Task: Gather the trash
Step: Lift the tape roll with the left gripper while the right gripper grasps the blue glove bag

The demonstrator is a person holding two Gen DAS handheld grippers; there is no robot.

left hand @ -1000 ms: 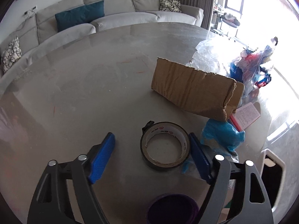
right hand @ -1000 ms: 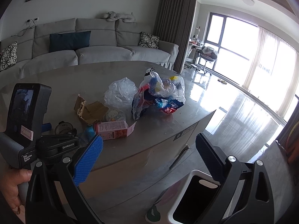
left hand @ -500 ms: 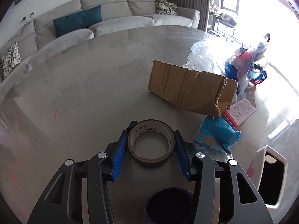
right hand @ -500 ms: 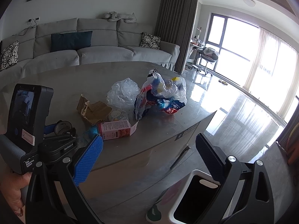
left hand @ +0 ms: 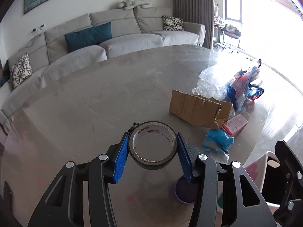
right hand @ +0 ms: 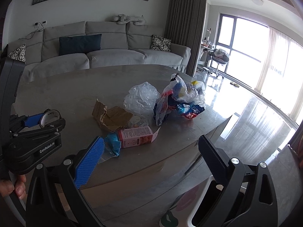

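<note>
My left gripper (left hand: 152, 148) is shut on a roll of tape (left hand: 153, 135) and holds it lifted above the grey table (left hand: 94, 104). The held roll also shows in the right wrist view (right hand: 50, 118). My right gripper (right hand: 149, 160) is open and empty, off the table's near edge above a white trash bin (right hand: 200, 204). On the table lie torn cardboard (left hand: 198, 109), a pink box (right hand: 135, 138), a blue crumpled bag (left hand: 217, 141), a clear plastic bag (right hand: 142, 97) and a full bag of wrappers (right hand: 181, 98).
A purple cup (left hand: 184, 191) stands near the table's front edge under my left gripper. The white bin also shows at the right of the left wrist view (left hand: 259, 162). A grey sofa (left hand: 113, 43) stands behind the table. Shiny floor (right hand: 255, 113) lies to the right.
My left gripper closed on the tape roll and lifted it off the table. The right gripper moved slightly toward the table and stayed open.
</note>
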